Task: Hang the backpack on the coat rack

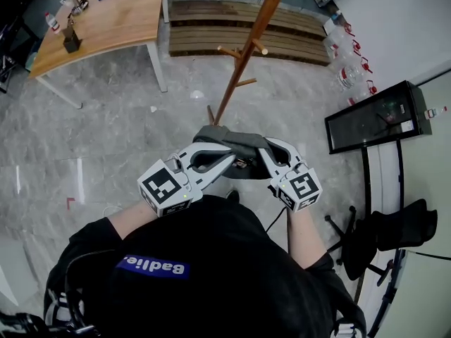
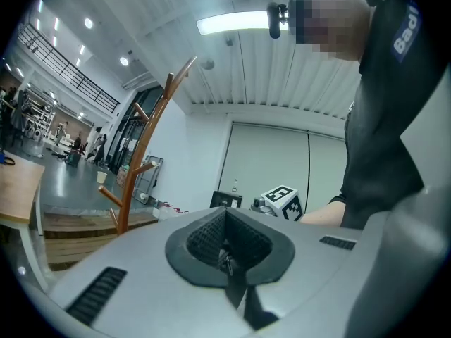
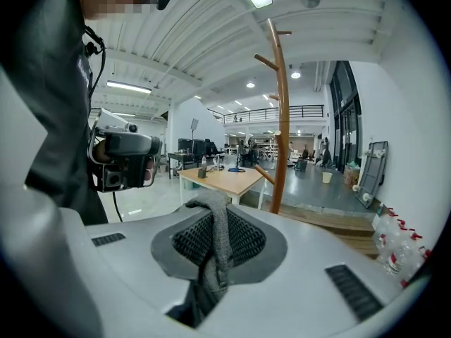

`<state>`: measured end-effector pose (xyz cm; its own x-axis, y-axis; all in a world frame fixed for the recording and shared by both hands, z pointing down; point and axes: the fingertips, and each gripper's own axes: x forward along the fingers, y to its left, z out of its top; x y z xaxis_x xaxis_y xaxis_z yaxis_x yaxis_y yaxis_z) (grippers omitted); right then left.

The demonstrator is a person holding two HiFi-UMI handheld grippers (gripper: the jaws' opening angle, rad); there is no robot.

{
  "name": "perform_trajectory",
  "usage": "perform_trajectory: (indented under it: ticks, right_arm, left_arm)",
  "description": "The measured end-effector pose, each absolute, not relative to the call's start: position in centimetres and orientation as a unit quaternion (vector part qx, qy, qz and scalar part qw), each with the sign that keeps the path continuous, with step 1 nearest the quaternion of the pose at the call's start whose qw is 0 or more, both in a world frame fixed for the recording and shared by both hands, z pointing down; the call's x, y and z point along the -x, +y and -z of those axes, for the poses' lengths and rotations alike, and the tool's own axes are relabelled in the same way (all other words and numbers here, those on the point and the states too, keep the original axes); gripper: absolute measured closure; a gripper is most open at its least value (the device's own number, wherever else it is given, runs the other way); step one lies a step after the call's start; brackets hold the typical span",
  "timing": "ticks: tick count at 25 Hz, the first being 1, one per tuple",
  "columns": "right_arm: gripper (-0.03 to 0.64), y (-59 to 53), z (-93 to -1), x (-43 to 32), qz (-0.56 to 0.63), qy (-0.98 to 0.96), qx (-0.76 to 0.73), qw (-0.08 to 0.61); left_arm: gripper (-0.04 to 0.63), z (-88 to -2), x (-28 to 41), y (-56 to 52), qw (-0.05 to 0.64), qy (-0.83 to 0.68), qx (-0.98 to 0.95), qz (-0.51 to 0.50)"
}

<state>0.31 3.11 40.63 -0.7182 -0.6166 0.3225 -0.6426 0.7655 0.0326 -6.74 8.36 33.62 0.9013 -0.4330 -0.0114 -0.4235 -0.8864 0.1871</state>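
Observation:
The grey backpack [image 1: 238,148] hangs bunched between my two grippers, close in front of my body, with most of it hidden beneath them. My left gripper [image 1: 224,159] is shut on a dark strap [image 2: 237,293] of the bag, with a zip pull at the pads. My right gripper [image 1: 265,155] is shut on a grey woven strap [image 3: 219,225] that drapes over its pads. The wooden coat rack [image 1: 246,50] stands just beyond the bag, its pole slanting up and its pegs bare. It rises at the left in the left gripper view [image 2: 143,150] and at the centre in the right gripper view [image 3: 280,118].
A wooden table [image 1: 106,20] with small items stands at the far left. A slatted wooden platform [image 1: 232,30] lies behind the rack. Water bottles [image 1: 345,55] line the right wall, above a black glass-fronted case [image 1: 377,115]. A black office chair [image 1: 384,234] stands to my right.

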Motion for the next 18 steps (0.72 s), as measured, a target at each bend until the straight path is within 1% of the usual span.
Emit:
perform_trajectory:
  ticks: [5, 10, 18]
  right_arm:
    - [0.578, 1.3, -40.4, -0.5, -0.031, -0.929, -0.335, 0.158]
    - [0.578, -1.6, -40.5, -1.3, -0.030, -0.939, -0.305, 0.153]
    - [0.578, -7.9, -42.5, -3.0, -0.033, -0.967, -0.193, 0.160]
  left_arm:
    - [0.595, -34.0, 6.8, 7.4, 0.099, -0.214, -0.971, 0.030]
    - [0.597, -34.0, 6.0, 4.5, 0.106, -0.238, -0.965, 0.016]
    - [0.595, -35.3, 1.0, -3.7, 0.105, -0.311, -0.944, 0.005]
